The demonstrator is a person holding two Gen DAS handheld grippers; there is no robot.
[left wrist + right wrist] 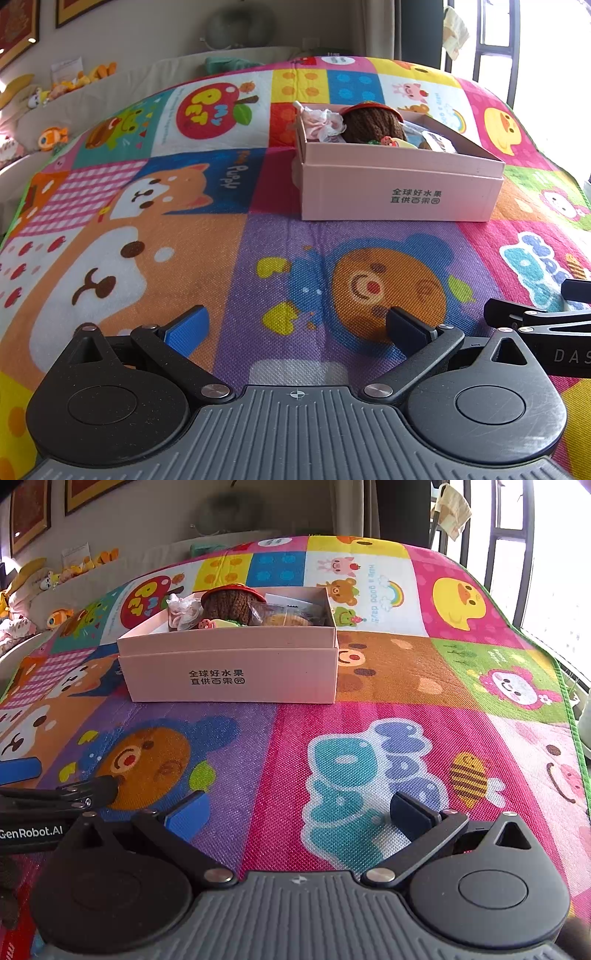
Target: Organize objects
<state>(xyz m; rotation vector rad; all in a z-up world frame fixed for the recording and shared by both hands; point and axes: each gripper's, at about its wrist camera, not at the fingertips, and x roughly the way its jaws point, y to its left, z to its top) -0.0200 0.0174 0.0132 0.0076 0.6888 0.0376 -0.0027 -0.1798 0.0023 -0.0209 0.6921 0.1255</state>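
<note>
A pink cardboard box point(400, 188) stands on the colourful cartoon play mat point(221, 258). It holds a brown knitted toy point(371, 123), a pink frilly cloth item point(323, 123) and several small things. The box also shows in the right wrist view point(229, 672), with the brown toy point(231, 603) inside. My left gripper point(297, 325) is open and empty, low over the mat, well short of the box. My right gripper point(297, 810) is open and empty, beside the left one, to the box's right front.
Plush toys point(79, 79) line a beige ledge at the back left. Framed pictures hang on the wall. A window with dark bars point(517, 554) is on the right past the mat's green edge. The left gripper's side shows in the right wrist view point(55, 797).
</note>
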